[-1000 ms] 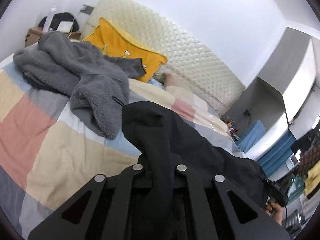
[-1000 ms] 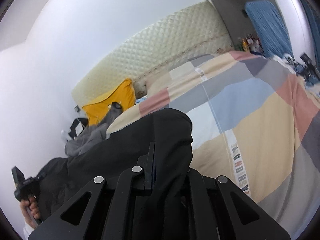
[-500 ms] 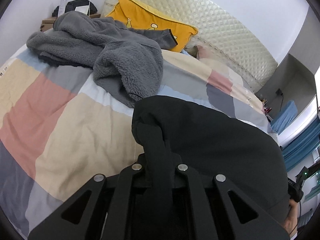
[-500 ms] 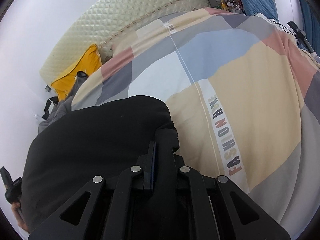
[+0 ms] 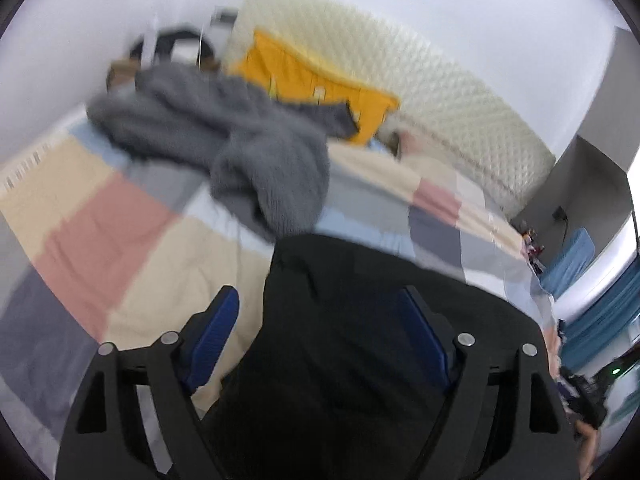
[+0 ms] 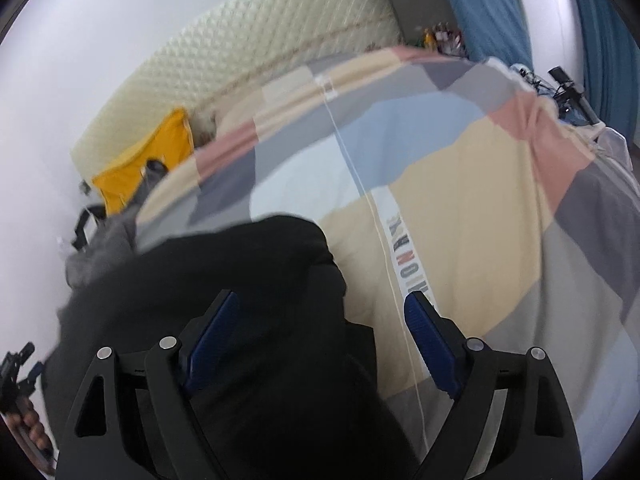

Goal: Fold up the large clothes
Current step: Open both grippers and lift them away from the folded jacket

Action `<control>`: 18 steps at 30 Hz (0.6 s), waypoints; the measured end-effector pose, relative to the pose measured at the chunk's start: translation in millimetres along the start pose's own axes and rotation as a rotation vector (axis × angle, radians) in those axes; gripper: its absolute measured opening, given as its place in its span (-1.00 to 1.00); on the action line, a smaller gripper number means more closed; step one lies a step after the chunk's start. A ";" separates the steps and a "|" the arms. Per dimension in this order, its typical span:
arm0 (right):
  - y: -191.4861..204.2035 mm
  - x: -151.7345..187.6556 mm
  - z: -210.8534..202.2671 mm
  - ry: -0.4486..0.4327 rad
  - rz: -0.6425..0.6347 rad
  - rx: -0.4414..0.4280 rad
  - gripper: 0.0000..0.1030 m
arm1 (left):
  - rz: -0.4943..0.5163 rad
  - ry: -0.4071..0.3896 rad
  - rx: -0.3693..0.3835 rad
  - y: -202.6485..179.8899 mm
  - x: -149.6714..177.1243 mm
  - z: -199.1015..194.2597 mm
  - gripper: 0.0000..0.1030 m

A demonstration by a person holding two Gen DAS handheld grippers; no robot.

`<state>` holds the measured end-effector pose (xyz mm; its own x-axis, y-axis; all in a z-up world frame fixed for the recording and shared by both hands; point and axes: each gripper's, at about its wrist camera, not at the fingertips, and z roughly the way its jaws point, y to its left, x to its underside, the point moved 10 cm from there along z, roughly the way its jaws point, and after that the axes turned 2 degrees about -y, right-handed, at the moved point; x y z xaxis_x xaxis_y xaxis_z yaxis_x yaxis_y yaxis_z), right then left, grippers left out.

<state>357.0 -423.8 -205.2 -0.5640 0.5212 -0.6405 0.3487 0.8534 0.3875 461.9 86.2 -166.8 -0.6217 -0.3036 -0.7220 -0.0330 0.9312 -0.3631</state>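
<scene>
Both grippers have let go. Half a second ago each was clamped on a bunched fold of the black garment (image 5: 360,360); now the left gripper (image 5: 320,316) and right gripper (image 6: 320,316) stand with jaws spread wide — blue pads (image 6: 216,336) showing. The garment lies on the quilt (image 6: 460,200), filling the lower centre of both views. A grey fleece (image 5: 240,148) sits upper left, by the yellow pillow (image 5: 312,80).

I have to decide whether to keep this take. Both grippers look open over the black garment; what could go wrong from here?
1. The left gripper and right gripper are open, so the black garment may slump and lose its fold.
2. The grey fleece lies close behind; the next fold could snag it.
</scene>
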 end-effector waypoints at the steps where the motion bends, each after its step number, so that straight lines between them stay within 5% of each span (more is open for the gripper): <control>1: 3.8 -3.8 -13.4 -0.026 -0.001 0.004 0.65 | 0.016 -0.013 -0.012 -4.9 -3.9 -9.2 0.58; 13: 117.7 -56.0 -241.1 -0.409 -0.158 -0.084 0.67 | 0.242 -0.144 0.053 -116.6 -40.5 -169.5 0.73; 18: 167.6 -50.0 -339.4 -0.549 -0.289 -0.124 0.72 | 0.358 -0.261 0.153 -163.2 -38.3 -252.5 1.00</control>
<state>189.6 -305.2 116.8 -0.1449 0.2192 -0.9649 0.1319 0.9707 0.2007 293.5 -3.2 68.8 -0.3545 -0.0274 -0.9347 0.2760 0.9520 -0.1325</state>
